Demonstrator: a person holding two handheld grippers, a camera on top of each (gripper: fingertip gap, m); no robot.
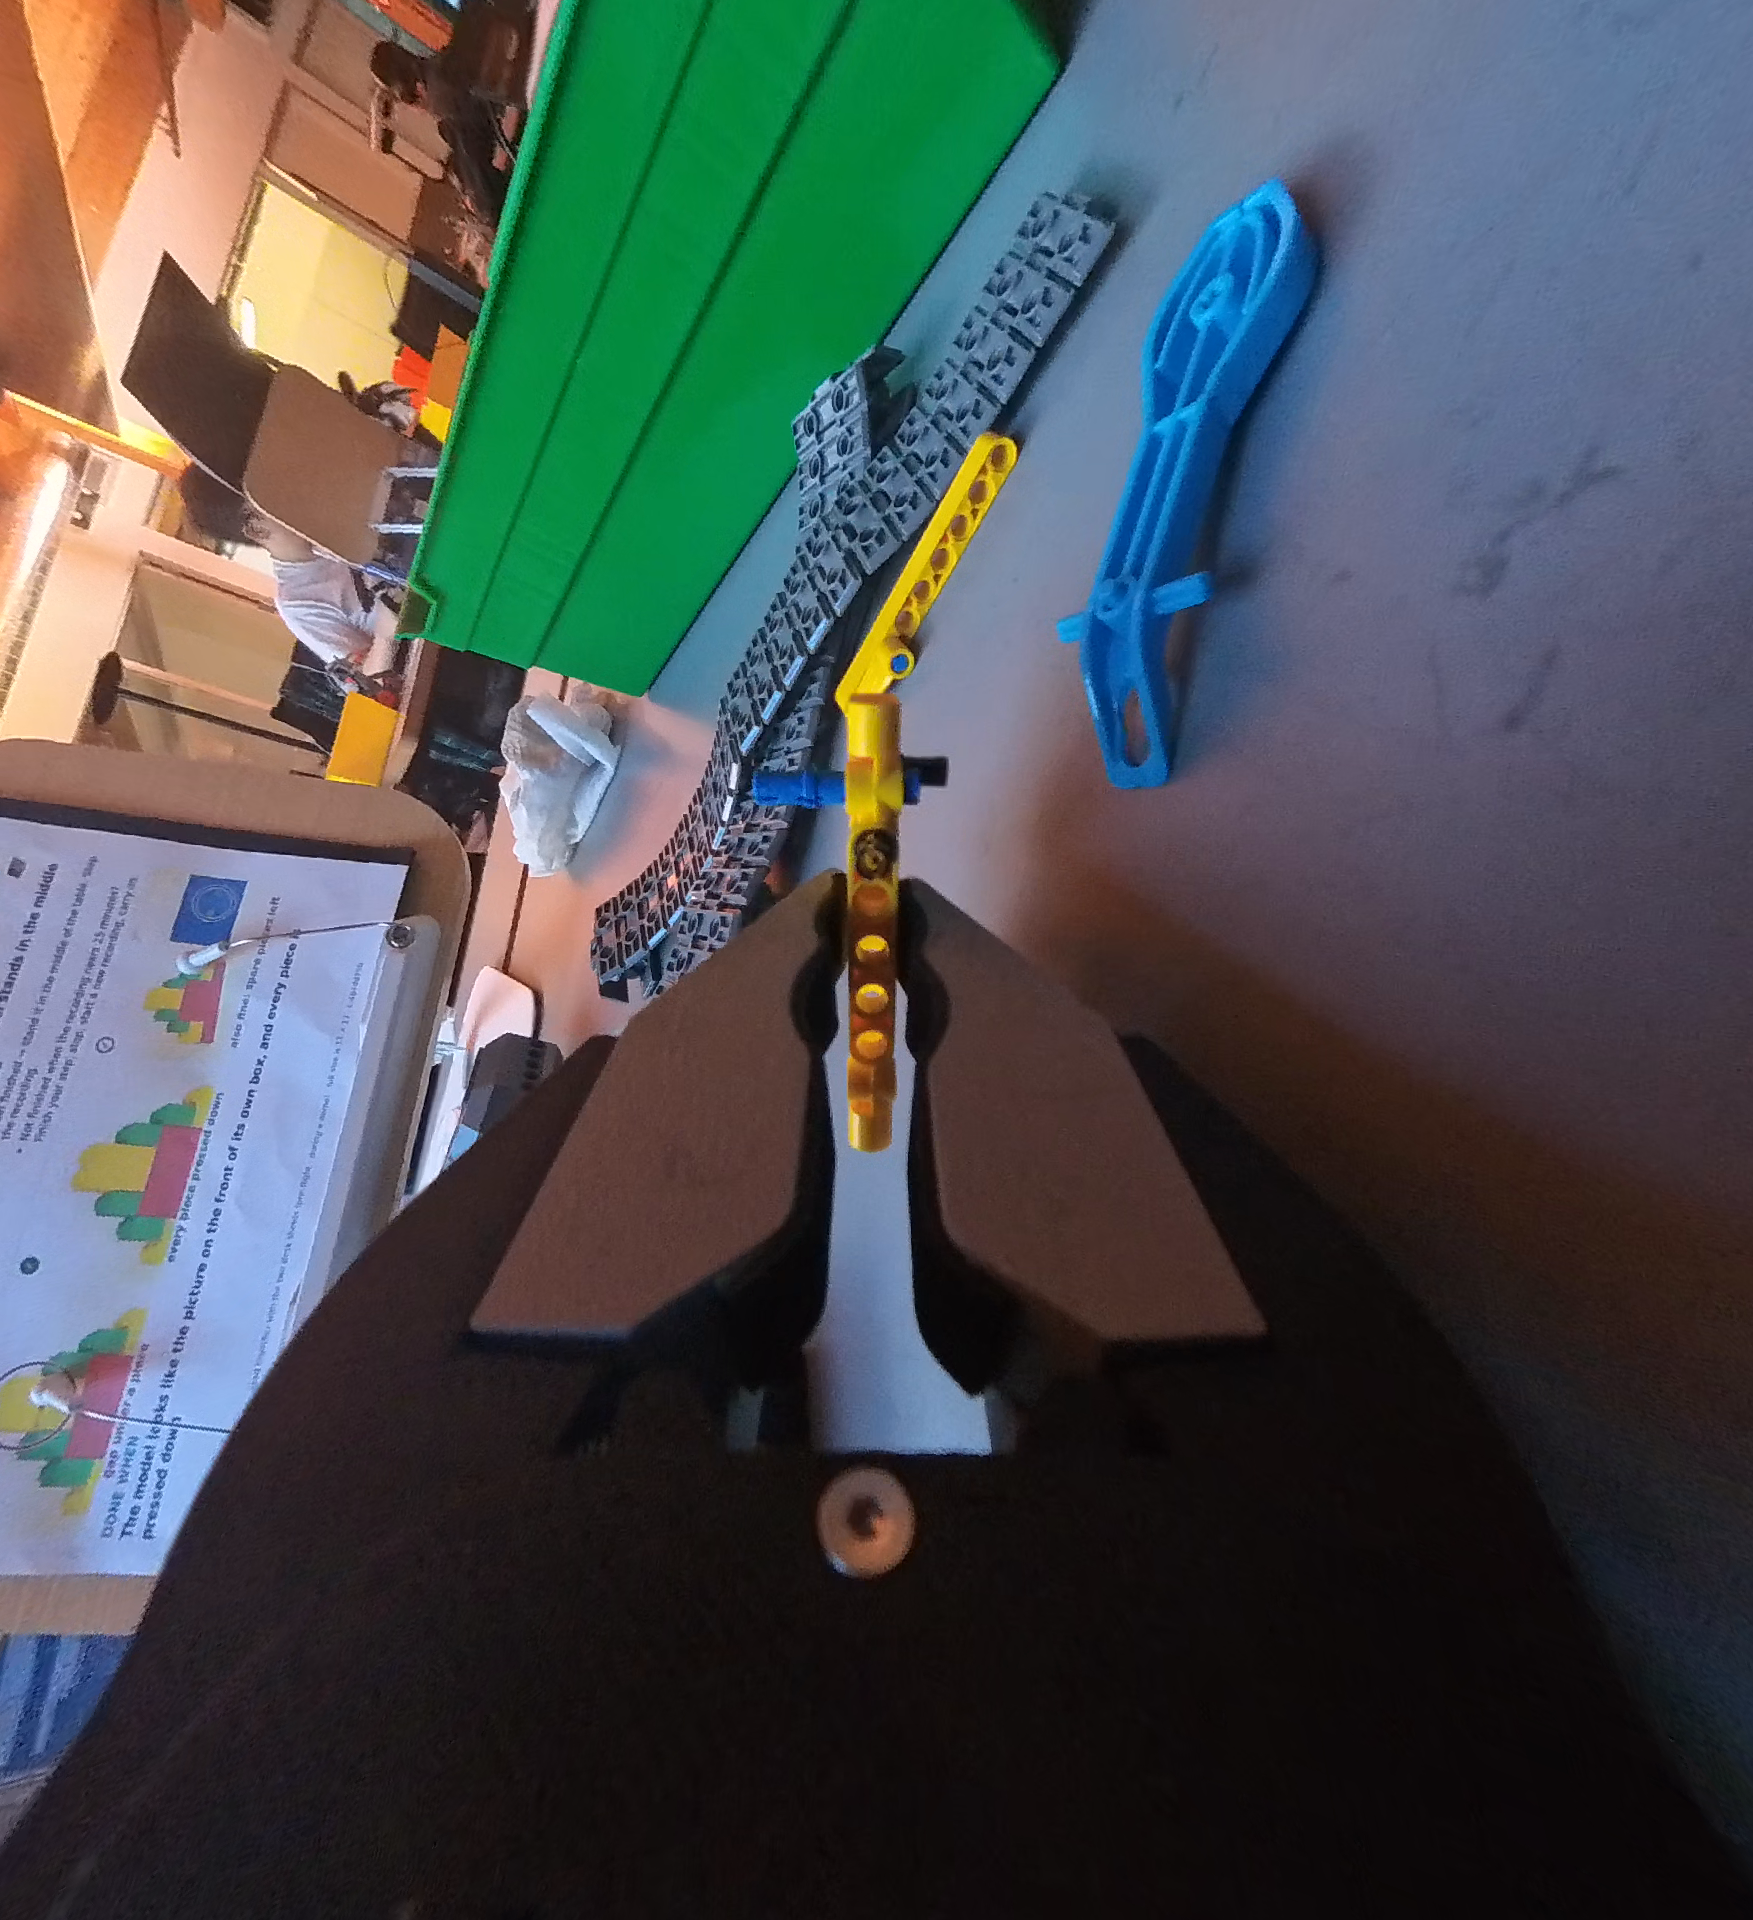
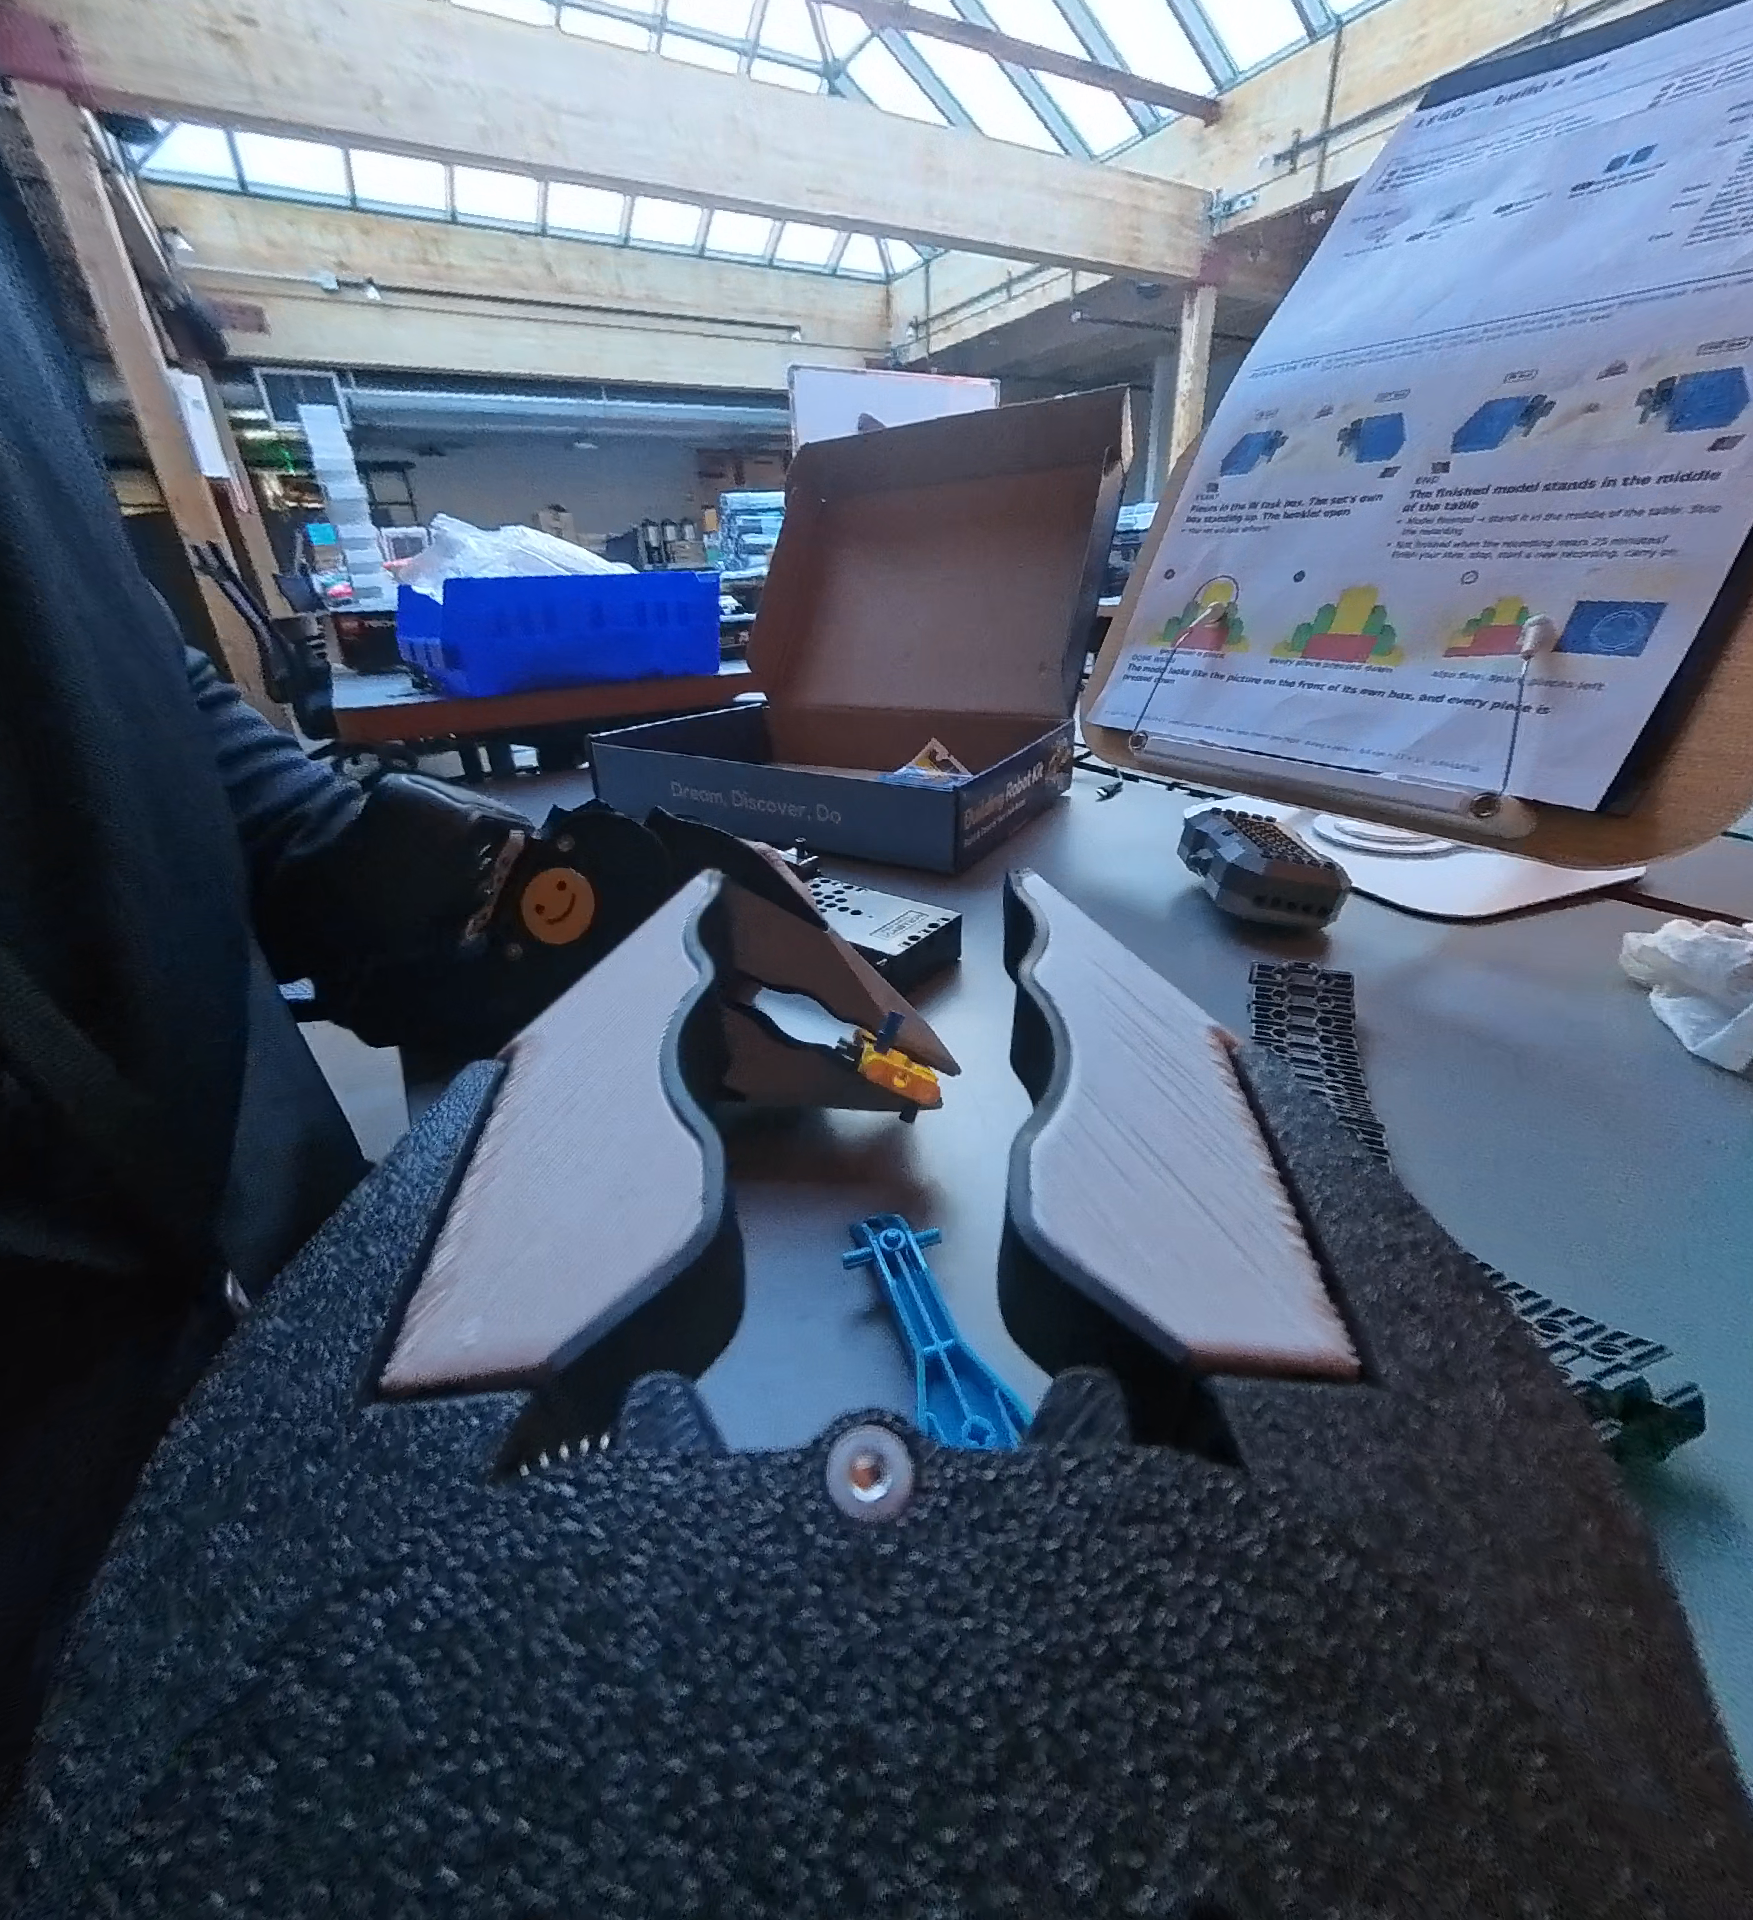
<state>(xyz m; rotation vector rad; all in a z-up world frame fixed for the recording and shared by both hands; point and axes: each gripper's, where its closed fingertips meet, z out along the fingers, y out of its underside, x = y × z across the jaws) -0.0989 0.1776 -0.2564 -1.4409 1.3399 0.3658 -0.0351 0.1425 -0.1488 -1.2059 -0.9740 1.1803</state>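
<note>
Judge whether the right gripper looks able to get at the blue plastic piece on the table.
Probably yes: the right gripper is open and empty, and the blue plastic piece lies uncovered directly below its fingers, apart from the left gripper.

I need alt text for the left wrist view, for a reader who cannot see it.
The left tongs are shut on a yellow beam with holes above a grey table. Beyond lie grey track links, a blue plastic frame and a green board.

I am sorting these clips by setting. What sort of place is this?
Probably a large workshop or warehouse-like hall: timber roof beams under skylights, worktables with a blue storage bin, and an open kit box beside an instruction sheet on a stand.
</note>
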